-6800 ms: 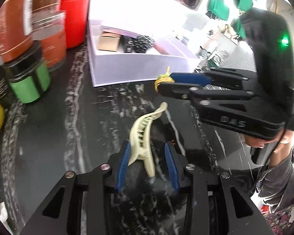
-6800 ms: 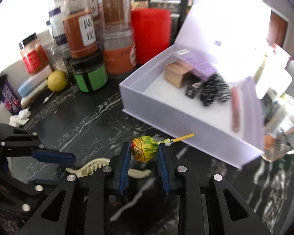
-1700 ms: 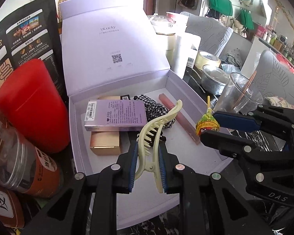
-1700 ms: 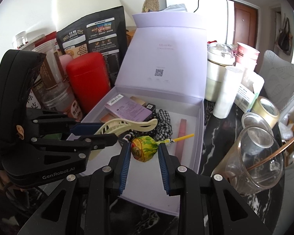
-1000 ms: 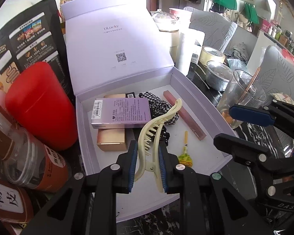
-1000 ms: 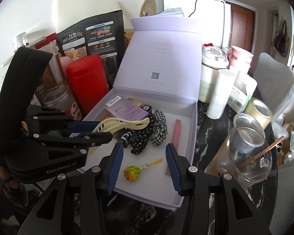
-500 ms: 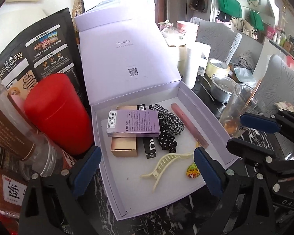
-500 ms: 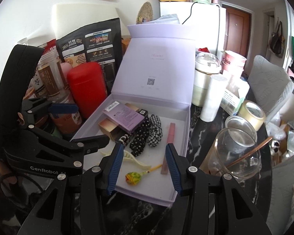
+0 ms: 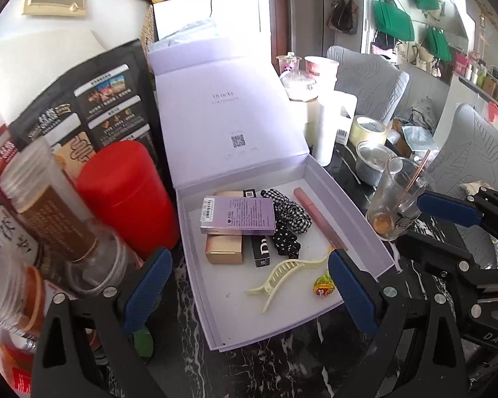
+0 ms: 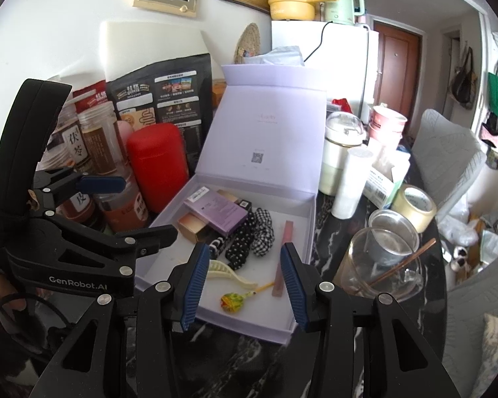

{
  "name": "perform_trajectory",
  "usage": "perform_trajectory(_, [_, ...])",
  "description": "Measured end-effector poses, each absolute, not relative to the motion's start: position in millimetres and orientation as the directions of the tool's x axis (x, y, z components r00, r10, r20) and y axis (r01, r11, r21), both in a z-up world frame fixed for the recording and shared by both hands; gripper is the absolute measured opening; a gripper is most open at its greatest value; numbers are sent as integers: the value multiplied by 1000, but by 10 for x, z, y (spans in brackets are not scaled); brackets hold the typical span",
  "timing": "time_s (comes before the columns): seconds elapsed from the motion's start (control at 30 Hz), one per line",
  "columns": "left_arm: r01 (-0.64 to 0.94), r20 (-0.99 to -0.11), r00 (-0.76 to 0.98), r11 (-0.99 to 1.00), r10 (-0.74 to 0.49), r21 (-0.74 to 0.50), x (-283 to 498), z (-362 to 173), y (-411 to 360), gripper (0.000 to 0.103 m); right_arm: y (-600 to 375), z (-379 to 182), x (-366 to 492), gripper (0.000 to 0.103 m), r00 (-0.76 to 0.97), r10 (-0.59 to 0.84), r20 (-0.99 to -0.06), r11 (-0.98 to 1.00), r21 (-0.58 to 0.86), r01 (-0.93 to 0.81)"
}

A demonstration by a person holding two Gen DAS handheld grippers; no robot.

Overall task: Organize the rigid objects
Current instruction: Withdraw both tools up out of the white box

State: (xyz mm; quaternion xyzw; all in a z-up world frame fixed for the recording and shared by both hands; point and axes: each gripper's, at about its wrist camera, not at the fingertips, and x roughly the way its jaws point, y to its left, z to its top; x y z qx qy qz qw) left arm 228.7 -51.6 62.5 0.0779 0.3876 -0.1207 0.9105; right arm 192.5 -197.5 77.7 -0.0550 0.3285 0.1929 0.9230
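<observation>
Black marble-look tabletop [image 9: 275, 361] with white veins, cluttered kitchen corner behind. Left tongs [image 9: 245, 293] are spread wide, right tongs [image 10: 240, 283] sit part open, nothing gripped by either. Past them, the lavender cardboard box [image 9: 196, 265] has its lid up; the pale yellow toothy hair clip [image 9: 284, 273] lies on the floor of it, shiny-wrapped lollipop [image 9: 322, 285] touching at its 3 o'clock. Glossy red canister [image 9: 129, 195] at the box's 9 o'clock, clear glass [image 9: 391, 205] at 3.
</observation>
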Motion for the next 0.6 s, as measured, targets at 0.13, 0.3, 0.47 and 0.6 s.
perform_trajectory(0.13, [269, -708, 688, 962, -159, 45, 2170, 737, -466, 97, -1976, 870, 1805, 44, 727, 311, -612, 923, 13, -384])
perform_trajectory(0.3, [251, -690, 708, 967, -149, 49, 2006, 870, -413, 97, -1992, 985, 1630, 44, 748, 302, -591, 928, 1, -374])
perform_trajectory(0.47, [246, -674, 724, 968, -147, 52, 1827, 980, -378, 97, -1994, 1073, 1451, 45, 762, 297, -576, 931, -3, -366])
perform_trajectory(0.6, [238, -664, 734, 970, -143, 54, 1678, 1049, -352, 97, -2000, 1125, 1296, 45, 771, 289, -568, 934, -11, -358])
